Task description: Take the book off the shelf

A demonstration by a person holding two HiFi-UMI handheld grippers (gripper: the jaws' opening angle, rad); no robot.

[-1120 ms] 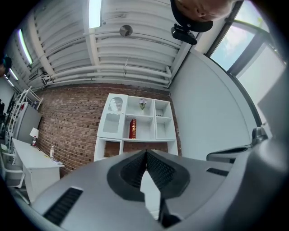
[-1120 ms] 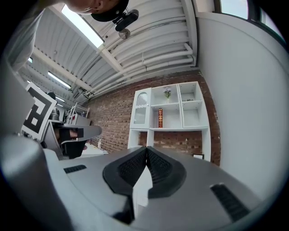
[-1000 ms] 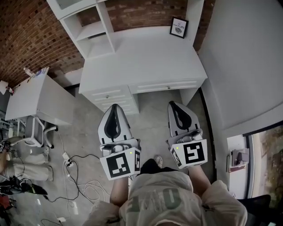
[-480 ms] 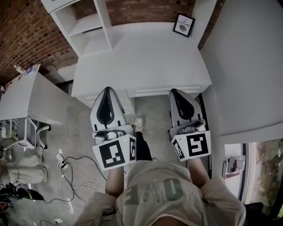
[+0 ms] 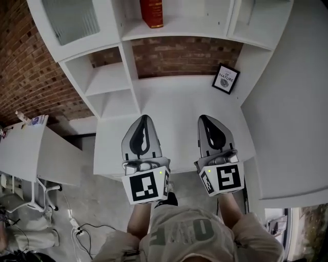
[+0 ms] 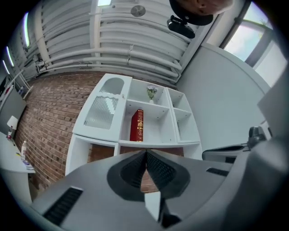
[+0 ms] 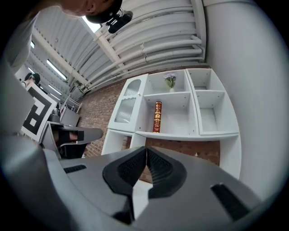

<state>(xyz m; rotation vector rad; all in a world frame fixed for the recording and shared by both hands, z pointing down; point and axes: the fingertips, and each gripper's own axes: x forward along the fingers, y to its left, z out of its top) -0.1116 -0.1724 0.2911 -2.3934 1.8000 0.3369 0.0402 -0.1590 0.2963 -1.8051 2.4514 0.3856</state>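
A red book (image 5: 152,13) with gold print stands upright in the middle compartment of the white shelf unit (image 5: 174,29) above the desk. It also shows in the left gripper view as the red book (image 6: 137,125) and in the right gripper view as the book (image 7: 157,117). My left gripper (image 5: 145,119) and right gripper (image 5: 205,119) hover side by side over the desk top (image 5: 177,92), well short of the book. Both point at the shelf with jaws pressed together and nothing between them. The left gripper (image 6: 146,154) and the right gripper (image 7: 146,151) each show their pads touching.
A framed picture (image 5: 225,78) leans at the desk's back right. A small vase of flowers (image 6: 151,92) stands in the compartment above the book. A glass-fronted cabinet door (image 5: 72,19) is left of the book. Another white table (image 5: 36,151) stands at the left, with cables (image 5: 77,225) on the floor.
Both grippers have moved forward from over the floor to over the desk top. The upper shelf with the red book has come into the head view.
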